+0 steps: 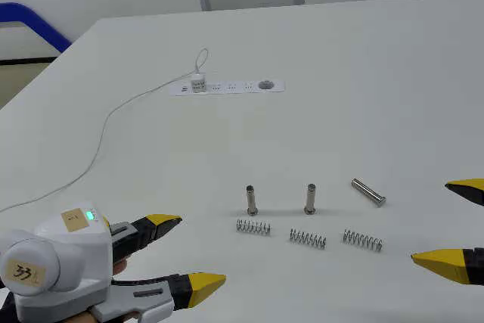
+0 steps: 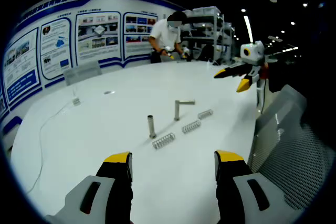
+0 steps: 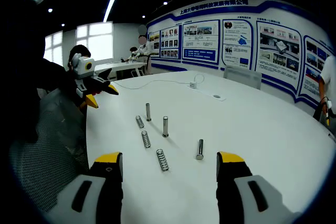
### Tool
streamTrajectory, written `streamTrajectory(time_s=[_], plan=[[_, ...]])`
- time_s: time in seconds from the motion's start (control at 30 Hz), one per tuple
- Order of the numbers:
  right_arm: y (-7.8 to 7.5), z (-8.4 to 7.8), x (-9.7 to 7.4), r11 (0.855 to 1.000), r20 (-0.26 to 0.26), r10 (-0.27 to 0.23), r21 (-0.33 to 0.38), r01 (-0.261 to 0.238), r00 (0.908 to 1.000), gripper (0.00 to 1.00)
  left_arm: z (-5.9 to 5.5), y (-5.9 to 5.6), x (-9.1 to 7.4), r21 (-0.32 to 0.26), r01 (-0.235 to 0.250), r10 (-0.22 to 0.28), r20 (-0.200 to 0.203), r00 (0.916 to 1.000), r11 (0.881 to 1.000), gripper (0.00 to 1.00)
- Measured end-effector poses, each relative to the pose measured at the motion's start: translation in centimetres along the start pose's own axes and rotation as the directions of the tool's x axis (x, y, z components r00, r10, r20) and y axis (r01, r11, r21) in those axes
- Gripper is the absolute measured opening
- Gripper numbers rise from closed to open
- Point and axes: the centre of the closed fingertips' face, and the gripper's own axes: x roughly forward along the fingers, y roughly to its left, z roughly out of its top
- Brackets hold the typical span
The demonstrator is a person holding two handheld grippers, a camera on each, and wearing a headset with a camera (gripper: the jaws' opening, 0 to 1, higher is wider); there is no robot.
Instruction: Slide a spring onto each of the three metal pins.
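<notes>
Nearest, at lower left of the head view, left gripper [image 1: 198,251] with jaws wide and empty over the white tabletop [image 1: 363,73]; at the right edge, right gripper [image 1: 432,222] with jaws just as wide, gripping nothing. Between them, well apart from both, three metal pins in a row: left pin [image 1: 252,200] and middle pin [image 1: 310,198] upright, right pin [image 1: 368,192] on its side. Just in front of each, flat on the tabletop: left spring [image 1: 253,226], middle spring [image 1: 307,238], right spring [image 1: 362,240]; farther back, power strip [image 1: 227,86] with thin white cable [image 1: 106,122].
</notes>
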Motion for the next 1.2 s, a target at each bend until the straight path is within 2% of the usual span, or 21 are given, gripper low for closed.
streamTrajectory(time_s=[1.2], plan=[[-0.25, -0.54, 0.58, 1.0, -0.035, 0.014, -0.001, -0.014, 0.9993, 0.7, -0.27, 0.24, 0.04, -0.004, -0.017, 0.017, -0.013, 0.9998, 1.0, 0.64]])
